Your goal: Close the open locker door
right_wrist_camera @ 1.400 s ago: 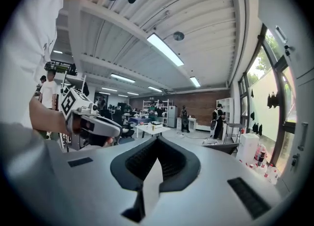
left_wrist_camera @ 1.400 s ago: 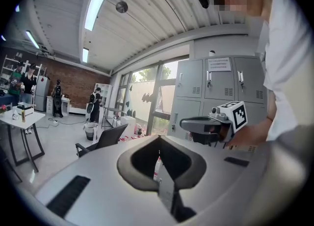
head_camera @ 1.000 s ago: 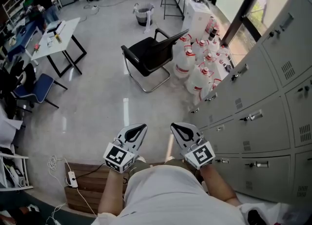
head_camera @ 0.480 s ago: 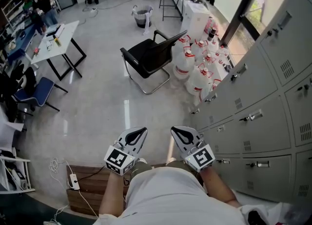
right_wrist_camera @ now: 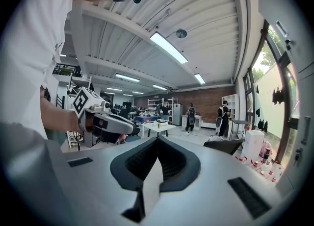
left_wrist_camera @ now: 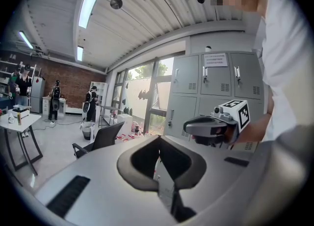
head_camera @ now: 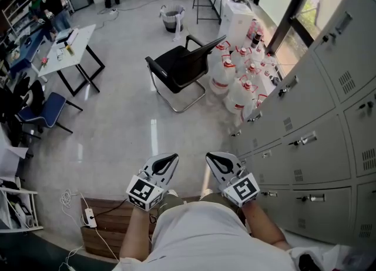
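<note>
The left gripper (head_camera: 160, 166) and right gripper (head_camera: 223, 163) sit side by side at 6 o'clock, fingers pressed together on nothing. The lockers (head_camera: 317, 140) run from 4 toward 1 o'clock, and every visible door is flush. A black chair (head_camera: 178, 67) stands at 12 and a white surface (head_camera: 84, 33) at 10.

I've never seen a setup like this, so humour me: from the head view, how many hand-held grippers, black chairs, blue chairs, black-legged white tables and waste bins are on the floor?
Grippers: 2 (left gripper, right gripper)
Black chair: 1
Blue chair: 1
White table with black legs: 1
Waste bin: 1
Total: 6
</note>
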Demonstrator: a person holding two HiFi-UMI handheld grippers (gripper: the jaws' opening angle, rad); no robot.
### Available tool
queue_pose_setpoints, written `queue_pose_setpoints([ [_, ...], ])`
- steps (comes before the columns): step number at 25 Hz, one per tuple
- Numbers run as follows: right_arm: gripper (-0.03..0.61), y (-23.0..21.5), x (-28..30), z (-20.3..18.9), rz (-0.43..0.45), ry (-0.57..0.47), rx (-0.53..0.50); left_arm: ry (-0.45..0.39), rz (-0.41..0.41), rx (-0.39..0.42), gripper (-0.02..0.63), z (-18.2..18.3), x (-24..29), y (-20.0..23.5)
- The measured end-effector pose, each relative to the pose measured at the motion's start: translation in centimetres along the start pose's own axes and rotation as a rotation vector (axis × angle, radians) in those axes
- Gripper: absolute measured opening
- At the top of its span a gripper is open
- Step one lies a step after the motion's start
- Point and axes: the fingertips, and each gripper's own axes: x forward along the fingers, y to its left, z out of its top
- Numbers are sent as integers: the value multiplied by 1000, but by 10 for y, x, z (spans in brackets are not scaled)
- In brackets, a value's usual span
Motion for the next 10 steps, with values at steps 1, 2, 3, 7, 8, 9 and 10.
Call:
queue_pose_setpoints([
  [1, 11, 0, 0, 0, 3, -1, -2, 1, -1, 0, 3, 0, 1, -1],
  [2, 11, 0, -1, 0, 5, -1, -3, 2, -2, 0, 5, 0, 1, -2],
  [3, 11, 1, -2, 0, 6, -2, -3, 3, -3, 1, 3, 0, 2, -3],
  [7, 11, -2, -6, -2, -4, 3, 6, 3, -5, 4, 3, 1, 4, -7],
  [8, 11, -4, -7, -3, -9, 5, 9, 4, -5, 4, 3, 1, 4, -7],
  [9, 11, -5, -8, -3, -14, 6, 12, 5, -5, 5, 3, 1, 5, -8],
  [10, 11, -7, -9, -4, -18, 8, 15, 5, -4, 5, 3, 2, 5, -8],
])
